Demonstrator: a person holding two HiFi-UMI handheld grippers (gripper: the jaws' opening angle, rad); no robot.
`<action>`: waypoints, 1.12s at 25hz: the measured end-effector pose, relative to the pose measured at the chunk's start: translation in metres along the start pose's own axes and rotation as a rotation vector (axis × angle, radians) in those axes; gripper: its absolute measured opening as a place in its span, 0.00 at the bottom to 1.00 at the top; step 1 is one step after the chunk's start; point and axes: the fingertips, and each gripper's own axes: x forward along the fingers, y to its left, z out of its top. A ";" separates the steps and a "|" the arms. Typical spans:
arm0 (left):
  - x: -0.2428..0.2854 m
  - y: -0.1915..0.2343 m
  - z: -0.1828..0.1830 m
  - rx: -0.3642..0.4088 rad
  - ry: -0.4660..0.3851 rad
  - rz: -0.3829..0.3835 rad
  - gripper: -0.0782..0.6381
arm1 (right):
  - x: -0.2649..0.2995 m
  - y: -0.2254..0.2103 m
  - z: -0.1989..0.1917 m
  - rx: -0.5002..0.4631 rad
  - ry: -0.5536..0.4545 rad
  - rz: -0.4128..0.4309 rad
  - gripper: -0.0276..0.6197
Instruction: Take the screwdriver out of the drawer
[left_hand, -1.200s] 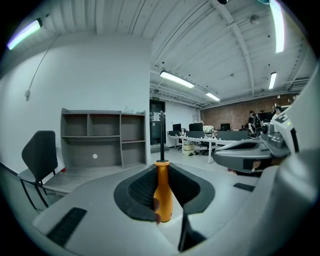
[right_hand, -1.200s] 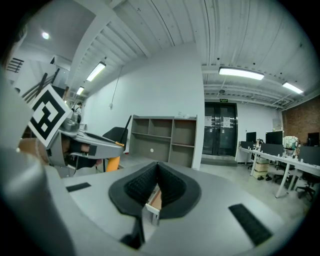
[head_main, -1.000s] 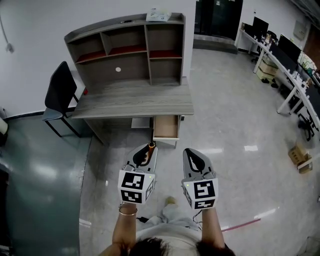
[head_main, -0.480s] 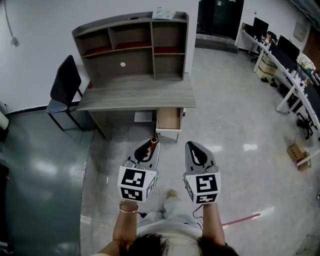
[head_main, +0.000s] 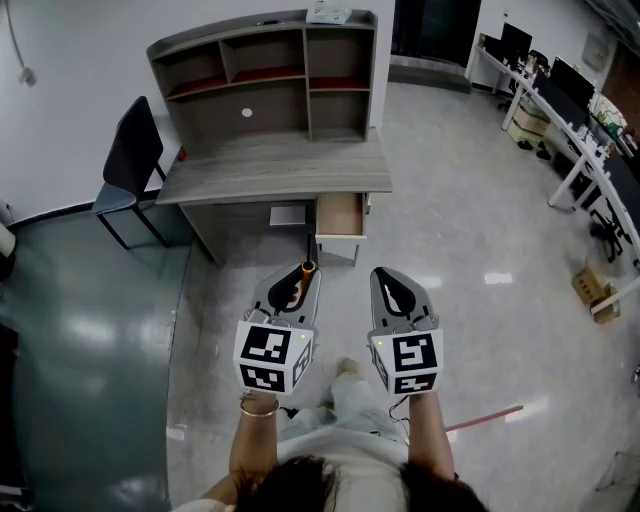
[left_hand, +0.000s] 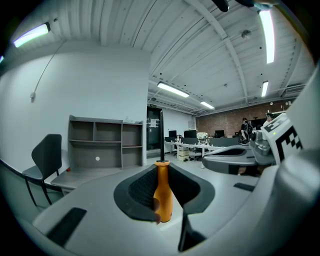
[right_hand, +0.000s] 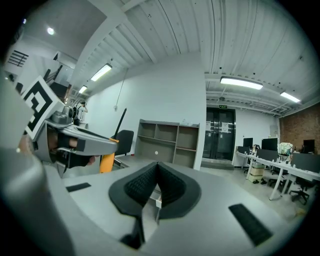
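Orange-handled screwdriver (left_hand: 162, 192) with a thin dark shaft stands upright between the jaws of the left gripper (head_main: 288, 292). The black ribbed pads press on the handle from both sides, and the shaft points up past the jaw tips. It is out of the open light-wood drawer (head_main: 341, 215) and well apart from it, held over the glossy grey floor (head_main: 480, 230) in front of the person. The drawer sticks out from under the grey wood-grain worktop (head_main: 270, 180), which carries a set of open grey shelves (head_main: 265, 85) along its back edge. A black chair (head_main: 130, 160) stands at the worktop's left end. The right gripper (right_hand: 156, 172) is level beside the left one, its jaws brought together at the tips with nothing between them. Both grippers point toward the worktop.
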 end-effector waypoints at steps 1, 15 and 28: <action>-0.003 -0.001 0.000 -0.001 -0.002 -0.003 0.22 | -0.003 0.002 0.000 -0.003 0.000 -0.002 0.08; -0.026 -0.011 0.002 0.008 -0.016 -0.034 0.22 | -0.023 0.018 0.006 -0.027 0.003 -0.008 0.08; -0.029 -0.011 0.002 -0.005 -0.009 -0.047 0.22 | -0.024 0.019 0.012 -0.039 0.006 -0.012 0.08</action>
